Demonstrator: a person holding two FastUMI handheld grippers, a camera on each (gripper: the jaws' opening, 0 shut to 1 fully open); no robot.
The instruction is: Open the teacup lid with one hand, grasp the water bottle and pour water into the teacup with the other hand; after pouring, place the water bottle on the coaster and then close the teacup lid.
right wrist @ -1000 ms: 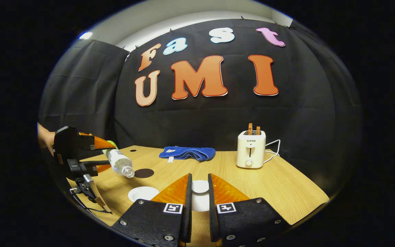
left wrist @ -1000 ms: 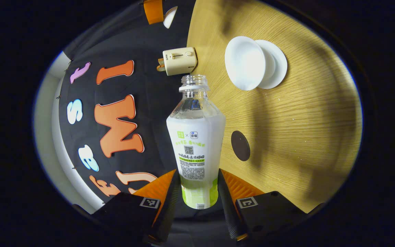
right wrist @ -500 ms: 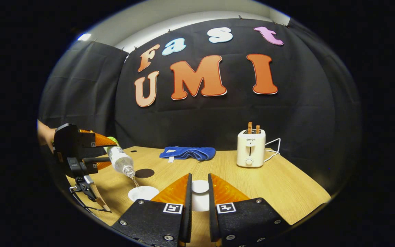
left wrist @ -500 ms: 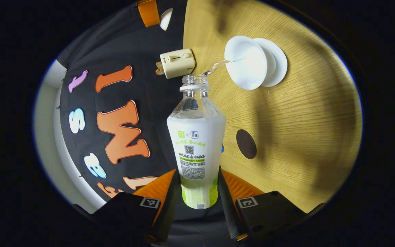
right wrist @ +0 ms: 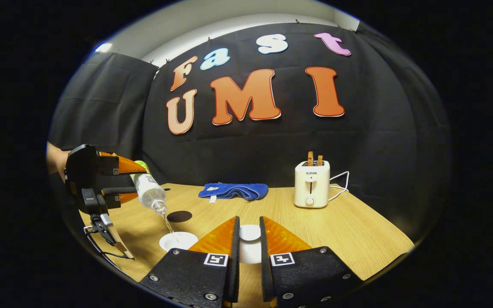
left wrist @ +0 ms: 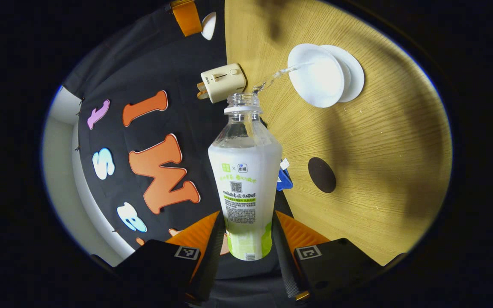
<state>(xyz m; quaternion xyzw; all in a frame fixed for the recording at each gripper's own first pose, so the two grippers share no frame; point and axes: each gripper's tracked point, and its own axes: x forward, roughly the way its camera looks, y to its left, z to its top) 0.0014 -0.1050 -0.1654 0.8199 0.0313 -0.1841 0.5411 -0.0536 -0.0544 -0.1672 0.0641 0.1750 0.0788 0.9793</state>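
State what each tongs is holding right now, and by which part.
Left tongs grip the water bottle by its lower body, near the base, tilted to pour. Right tongs pinch the white lid, lifted off the teacup; the exact contact is hidden.

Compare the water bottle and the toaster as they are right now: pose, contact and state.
The water bottle is tilted mouth-down and lifted off the table; the toaster stands upright on the table. The bottle is gripped by the left claw; the toaster stands untouched. A thin stream of water runs from the bottle into the teacup; two slices stick up out of the toaster. Both are pale in colour.
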